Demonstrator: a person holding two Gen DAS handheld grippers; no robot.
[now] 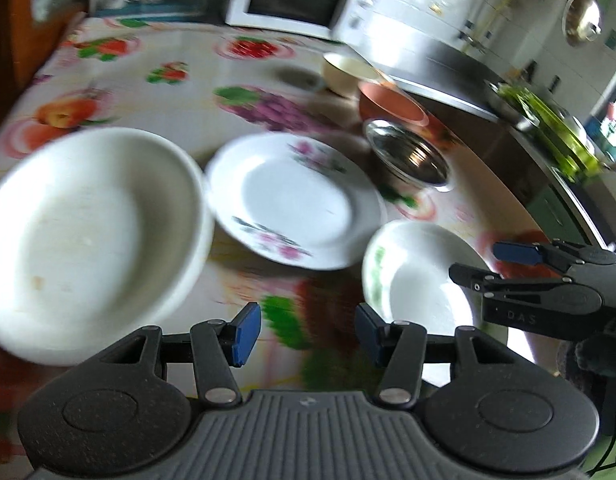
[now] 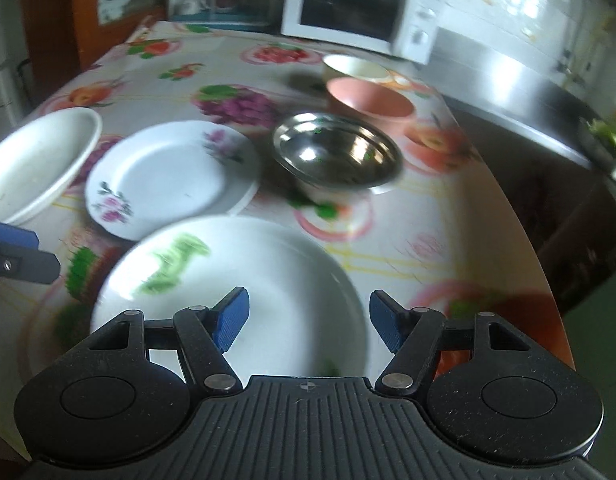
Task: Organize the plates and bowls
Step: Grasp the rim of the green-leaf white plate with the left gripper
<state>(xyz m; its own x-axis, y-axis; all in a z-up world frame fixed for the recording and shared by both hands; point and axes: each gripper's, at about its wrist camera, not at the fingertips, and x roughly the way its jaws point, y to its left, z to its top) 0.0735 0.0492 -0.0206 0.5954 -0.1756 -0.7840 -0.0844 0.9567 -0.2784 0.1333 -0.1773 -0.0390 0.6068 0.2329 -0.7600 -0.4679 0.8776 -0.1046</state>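
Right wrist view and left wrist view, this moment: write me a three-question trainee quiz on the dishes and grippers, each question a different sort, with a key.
1. True or false: the shiny steel bowl sits between the salmon-pink bowl and the white plate with pink flowers.
2. What is between the left gripper pads? A) a plate B) nothing C) a bowl
3. Which dish lies right below the right gripper?

Key: 1 true. 2 B. 3 the white plate with green leaf print.

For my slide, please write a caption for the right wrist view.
Open right claw above a white dish on the fruit-print table.
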